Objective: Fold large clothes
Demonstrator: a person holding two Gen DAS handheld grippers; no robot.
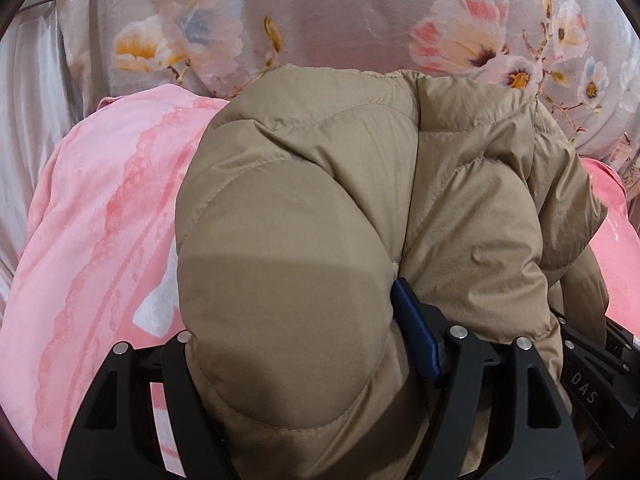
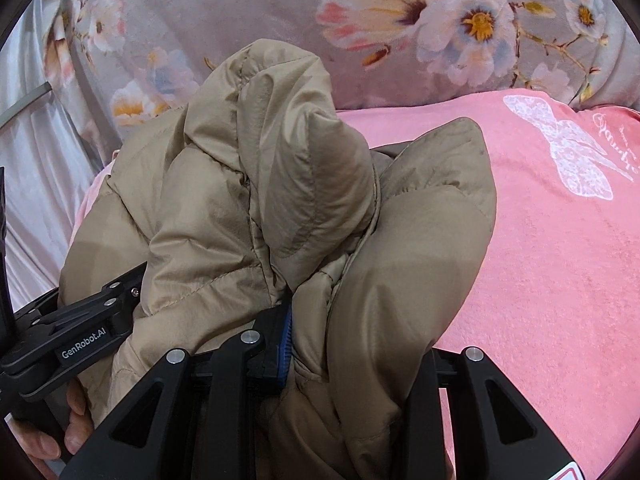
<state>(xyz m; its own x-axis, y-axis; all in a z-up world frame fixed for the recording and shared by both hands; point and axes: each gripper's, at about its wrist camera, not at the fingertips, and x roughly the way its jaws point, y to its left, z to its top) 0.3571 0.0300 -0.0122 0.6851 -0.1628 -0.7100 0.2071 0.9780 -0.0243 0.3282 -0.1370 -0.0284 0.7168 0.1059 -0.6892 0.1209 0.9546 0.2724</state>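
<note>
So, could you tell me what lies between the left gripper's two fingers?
A puffy fold of the tan padded jacket fills the left gripper, shown in the left wrist view.

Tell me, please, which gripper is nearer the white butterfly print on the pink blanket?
Right. The right gripper clamps the tan puffer jacket left of the butterfly print; the left gripper is farther left.

We hold our left gripper (image 1: 304,340) tilted downward, its two black fingers spread wide with a thick puffy fold clamped between them; the blue pad (image 1: 416,340) on its right finger presses into that fold. Our right gripper (image 2: 352,340) tilts down alike, jaws set narrower and pinched on a bunched layer, blue pad (image 2: 284,344) against it. The right view shows our left hand (image 2: 60,428) wrapped around the left gripper's handle.
</note>
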